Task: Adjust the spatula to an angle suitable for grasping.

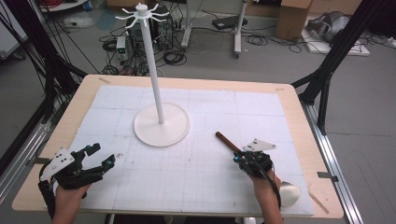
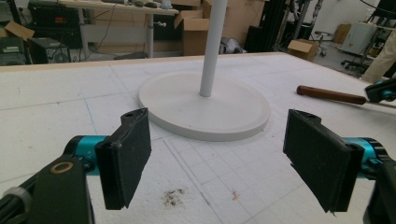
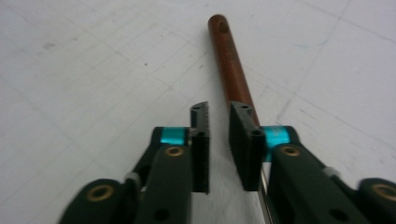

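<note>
**Item: long-handled ladle, wooden grip, metal bowl**

Location: the ladle (image 1: 254, 163) lies flat on the table (image 1: 196, 84) near its right edge, handle end pointing toward the middle, bowl toward the near right corner and partly hidden behind the person's wrist.

Construction: brown wooden handle (image 3: 229, 60), round, with a hole near its tip; thin metal shank; shiny metal bowl (image 1: 288, 193).

Handling, as judged: stiff, not fragile, moderately light, weight biased toward the bowl. Wood gives the pads friction; the metal shank would likely be slippery and thin. Best hold: on the wood, a little short of the shank.

Right gripper (image 3: 218, 119): jaws narrowly parted, nothing between them; handle just beside one pad.

Left gripper (image 2: 217, 158): jaws wide apart, holding nothing, near the left near corner.

Also present: white stand (image 1: 161, 123), mid-table, with hook arms on top.
</note>
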